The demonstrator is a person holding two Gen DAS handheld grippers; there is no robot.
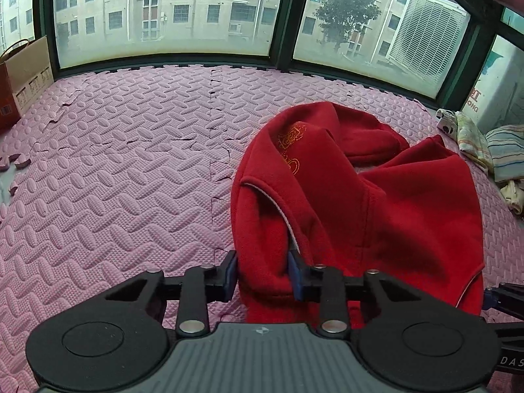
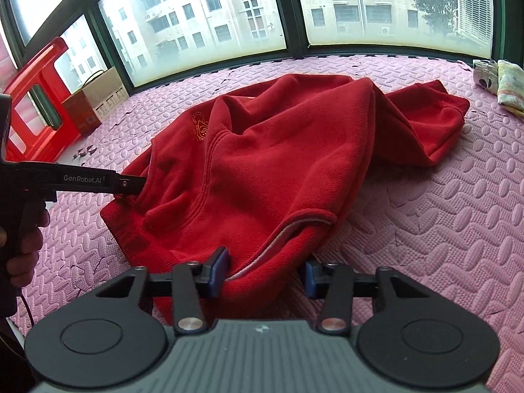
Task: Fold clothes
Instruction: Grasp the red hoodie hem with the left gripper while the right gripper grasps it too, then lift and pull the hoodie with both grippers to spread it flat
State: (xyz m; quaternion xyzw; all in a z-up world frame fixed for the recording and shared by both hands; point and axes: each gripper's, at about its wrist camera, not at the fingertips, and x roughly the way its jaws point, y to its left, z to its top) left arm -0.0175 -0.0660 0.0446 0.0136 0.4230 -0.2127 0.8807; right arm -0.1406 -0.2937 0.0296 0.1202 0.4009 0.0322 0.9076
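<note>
A red fleece sweatshirt [image 1: 360, 196] with gold embroidery lies bunched on the pink foam mat [image 1: 114, 163]. It also shows in the right wrist view [image 2: 278, 163]. My left gripper [image 1: 263, 273] is shut on a thick fold of the sweatshirt's edge. My right gripper [image 2: 265, 273] has its jaws around the hem near a grey-lined edge, with cloth bunched between them. The left gripper also shows from the side in the right wrist view [image 2: 131, 185], biting the sweatshirt's left edge.
Folded patterned clothes [image 1: 484, 150] lie at the mat's right edge, also in the right wrist view [image 2: 501, 82]. A cardboard box [image 1: 26, 75] stands at the left by the window. A red stool [image 2: 36, 98] stands beside the box. Windows [image 1: 163, 9] bound the far side.
</note>
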